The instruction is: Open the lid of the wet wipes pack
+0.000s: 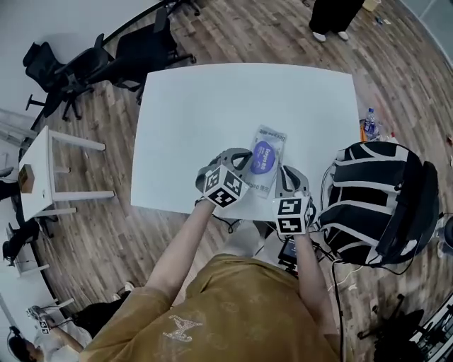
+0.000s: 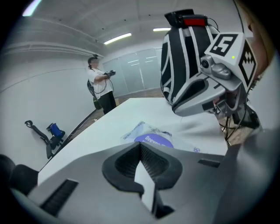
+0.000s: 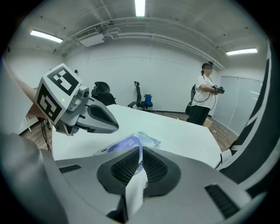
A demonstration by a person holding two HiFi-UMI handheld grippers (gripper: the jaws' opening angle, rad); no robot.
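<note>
So, wet wipes pack [image 1: 272, 137] lying flat near the front edge of the white table [image 1: 212, 106], angled a bit, purple lid [image 1: 264, 157] facing up and looking closed. Right at the lid's left side, left gripper [image 1: 243, 160], jaws pressed together with nothing between them. At the pack's right edge, right gripper [image 1: 287, 174], jaws pretty much together too. Just a thin slit there, with a sliver of purple lid showing in it. Can't tell if that's pinched or only seen through the gap. Bare forearms coming in from the bottom of the head view. Just beside the table on the right, a black-and-white striped backpack [image 1: 375, 201], with a water bottle [image 1: 369, 124] on the wood floor beyond it. Black office chairs [image 1: 78, 67] off the far left corner, another person [image 1: 333, 18] standing past the far edge.
</note>
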